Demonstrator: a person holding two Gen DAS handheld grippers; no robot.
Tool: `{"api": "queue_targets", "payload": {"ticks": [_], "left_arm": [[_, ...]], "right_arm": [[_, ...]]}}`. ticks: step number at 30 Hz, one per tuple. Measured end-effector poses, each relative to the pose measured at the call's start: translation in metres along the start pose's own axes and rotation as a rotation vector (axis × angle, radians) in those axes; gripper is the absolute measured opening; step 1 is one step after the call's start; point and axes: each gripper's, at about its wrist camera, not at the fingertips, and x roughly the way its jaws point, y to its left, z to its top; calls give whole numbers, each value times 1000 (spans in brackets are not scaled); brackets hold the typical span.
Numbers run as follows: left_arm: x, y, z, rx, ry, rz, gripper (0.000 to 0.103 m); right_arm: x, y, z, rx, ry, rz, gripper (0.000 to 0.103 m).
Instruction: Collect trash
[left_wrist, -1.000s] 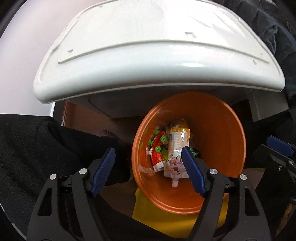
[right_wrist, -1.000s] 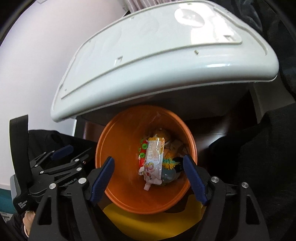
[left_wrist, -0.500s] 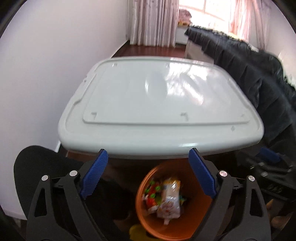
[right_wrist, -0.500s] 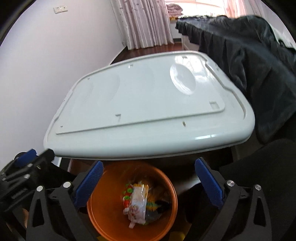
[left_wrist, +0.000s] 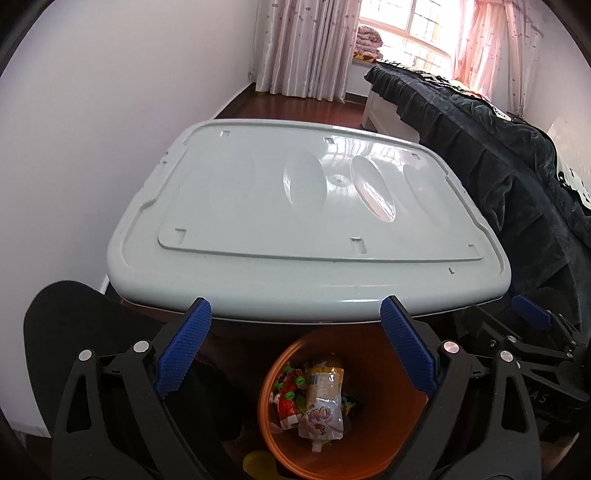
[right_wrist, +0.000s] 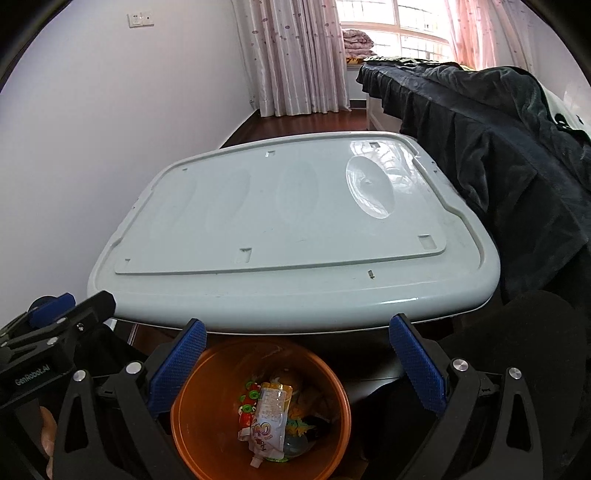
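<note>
An orange bin (left_wrist: 399, 435) (right_wrist: 207, 424) stands on the floor below the near edge of a pale grey plastic tabletop (left_wrist: 280, 221) (right_wrist: 295, 236). Inside it lie a white drink pouch (left_wrist: 323, 410) (right_wrist: 267, 424), a red wrapper (left_wrist: 288, 406) (right_wrist: 246, 410) and other small wrappers. My left gripper (left_wrist: 295, 350) is open and empty, above the bin. My right gripper (right_wrist: 297, 365) is open and empty, also above the bin. Each gripper shows at the edge of the other's view, the right one (left_wrist: 532, 339) and the left one (right_wrist: 48, 339).
A bed with a dark blanket (left_wrist: 498, 147) (right_wrist: 480, 140) stands along the right of the tabletop. A white wall (left_wrist: 92, 147) runs on the left. Curtains (right_wrist: 295, 55) and a window are at the back. A yellow object (left_wrist: 258, 463) lies beside the bin.
Both grippers have risen and tilted up from looking into the bin; the tabletop's upper face and the room now fill the views. The bin has dropped to the bottom. Both stay open.
</note>
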Motion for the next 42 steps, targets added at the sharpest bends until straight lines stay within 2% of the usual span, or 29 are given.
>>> {"api": "queue_targets", "payload": {"ticks": [10,30,36,42], "left_arm": [[2,4,-1,-22,15,-12,90],[2,5,-2,-13,10,27,93],[3,4,-5,-3,1,-15,93],[3,0,-6,15,2,12,93]], "right_arm": [[-2,1,0,-6,2,2,98],[0,1,-1,-8,19,9,98],[3,0,-2,0,28,13,98],[1,-2,-2,9,19,0,98]]}}
